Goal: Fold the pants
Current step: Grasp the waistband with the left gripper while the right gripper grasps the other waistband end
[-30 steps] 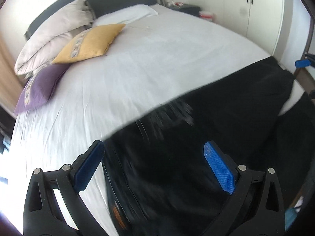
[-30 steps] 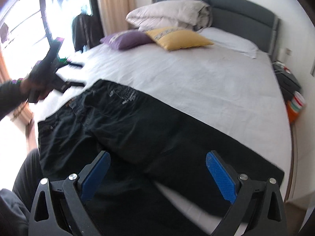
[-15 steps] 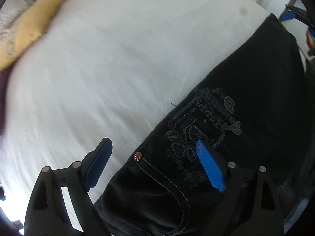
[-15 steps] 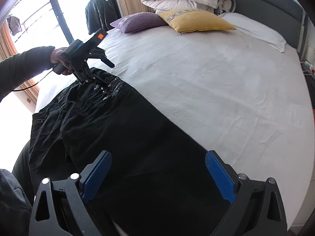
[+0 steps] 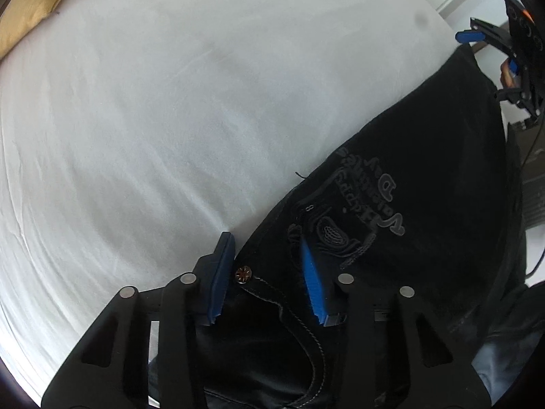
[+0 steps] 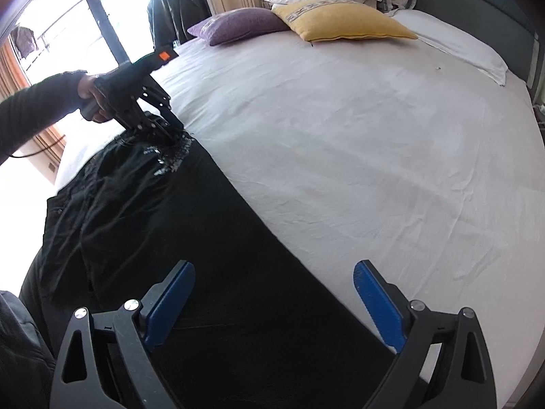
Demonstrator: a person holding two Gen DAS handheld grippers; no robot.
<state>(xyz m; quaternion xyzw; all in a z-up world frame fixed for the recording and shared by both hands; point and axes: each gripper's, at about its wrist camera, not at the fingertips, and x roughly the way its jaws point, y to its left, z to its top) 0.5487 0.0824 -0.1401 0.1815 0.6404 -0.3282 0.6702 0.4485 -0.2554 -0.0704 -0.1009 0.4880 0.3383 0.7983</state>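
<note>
Both hands have come down to the black pants (image 6: 143,225) lying along the bed (image 6: 340,136) edge. Left gripper (image 5: 269,255) is closing around the soft waistband corner; right gripper (image 6: 272,293) hovers spread above the leg. Denim looks heavy, limp.

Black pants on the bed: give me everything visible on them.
The black denim-like pants lie mostly flat along the near edge of the white bedsheet, creased at the waist end. That end shows grey embroidered lettering, pale stitching and a metal rivet. The left gripper is closing over the pants edge by the rivet; the right gripper hovers open above the leg.
</note>
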